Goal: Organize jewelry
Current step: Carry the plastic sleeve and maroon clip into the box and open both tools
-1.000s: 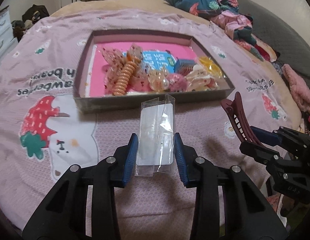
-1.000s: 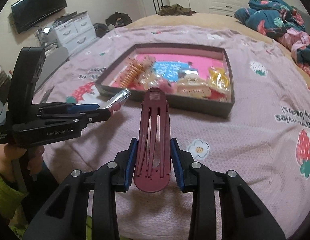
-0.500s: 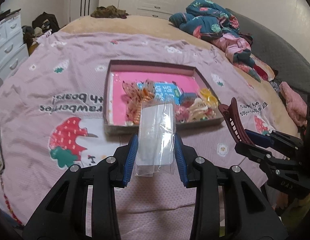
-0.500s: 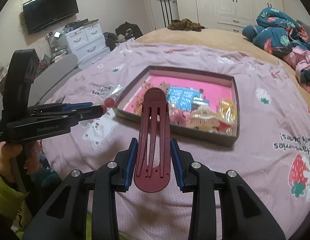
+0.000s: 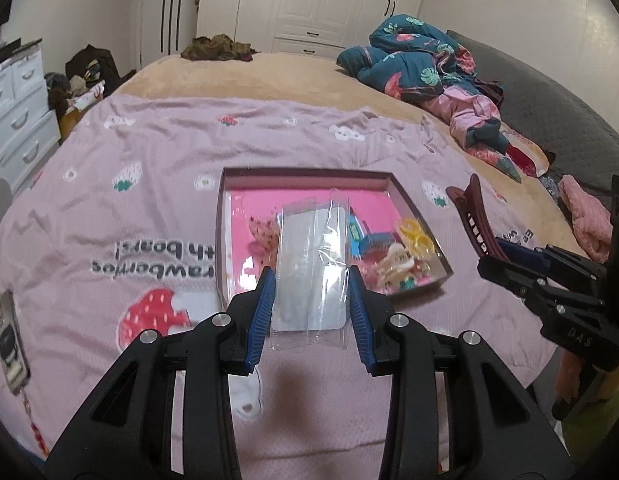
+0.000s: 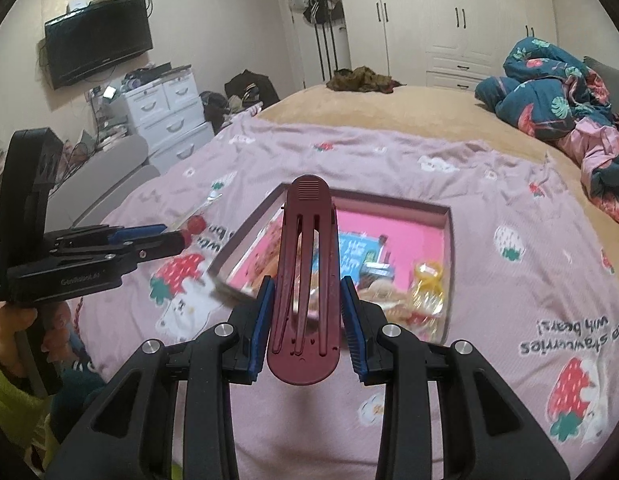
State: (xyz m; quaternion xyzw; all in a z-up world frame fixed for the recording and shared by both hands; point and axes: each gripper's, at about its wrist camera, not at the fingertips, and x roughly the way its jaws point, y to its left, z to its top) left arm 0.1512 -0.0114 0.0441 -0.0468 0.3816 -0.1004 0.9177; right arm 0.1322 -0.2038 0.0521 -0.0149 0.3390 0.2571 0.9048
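Note:
My left gripper is shut on a clear plastic sleeve and holds it in the air in front of the box. My right gripper is shut on a long maroon hair clip, also held above the bed. The shallow box with a pink floor lies on the bedspread and holds several hair accessories, a blue card and yellow rings in a bag. The right gripper with the clip shows at the right of the left wrist view; the left gripper shows at the left of the right wrist view.
A pink strawberry-print bedspread covers the bed. A phone lies at its left edge. Crumpled blue and pink bedding is piled at the far right. White drawers and a wall TV stand left of the bed.
Both grippers have lifted up and back from the box, each still holding its item. The box now looks smaller and lower in both views.

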